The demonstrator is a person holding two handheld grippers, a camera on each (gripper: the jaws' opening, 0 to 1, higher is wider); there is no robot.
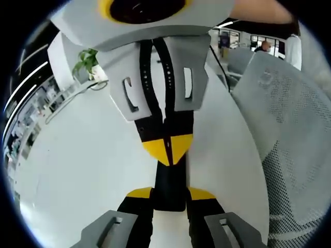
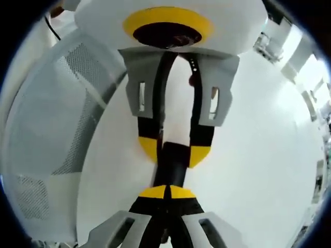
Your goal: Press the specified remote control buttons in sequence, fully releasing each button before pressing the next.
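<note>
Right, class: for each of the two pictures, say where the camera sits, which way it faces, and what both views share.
Left gripper view: rides the left gripper, looking along its jaws at the black remote they clamp; the right gripper faces it above the white table.
Right gripper view: rides the right gripper, jaws together, facing the left gripper holding the remote.
Shared: both grippers, remote, table, mesh chair.

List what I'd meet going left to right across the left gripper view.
First the small green leafy potted plant → right gripper, grey with yellow tips, reaching in from the top → grey mesh chair back. The slim black remote lies in line with that gripper, so it is left out.
</note>
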